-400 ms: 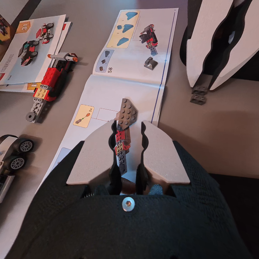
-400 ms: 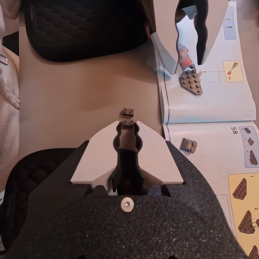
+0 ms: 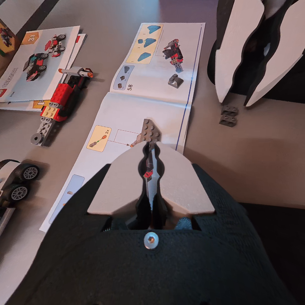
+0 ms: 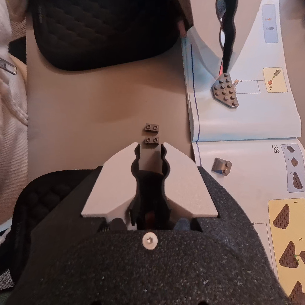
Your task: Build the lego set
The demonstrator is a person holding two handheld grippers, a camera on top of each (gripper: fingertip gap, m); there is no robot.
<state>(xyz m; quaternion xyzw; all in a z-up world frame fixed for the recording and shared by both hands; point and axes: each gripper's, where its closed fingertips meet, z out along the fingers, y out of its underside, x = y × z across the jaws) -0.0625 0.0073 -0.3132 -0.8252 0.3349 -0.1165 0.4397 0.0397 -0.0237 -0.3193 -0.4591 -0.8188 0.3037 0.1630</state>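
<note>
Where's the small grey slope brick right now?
The slope brick lies loose on the open instruction booklet, just right of the right claw, nearer than the grey wedge plate.

L gripper (image 3: 151, 145) closed, R gripper (image 4: 150, 145) open

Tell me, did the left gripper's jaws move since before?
Yes. The left gripper has shut its jaws on the grey wedge plate, which sits in the same spot on the instruction booklet.

The left gripper (image 3: 150, 145) hides the near end of the grey wedge plate (image 3: 151, 131); the white wheeled model (image 3: 14, 183) is cut off at the table's left edge.
</note>
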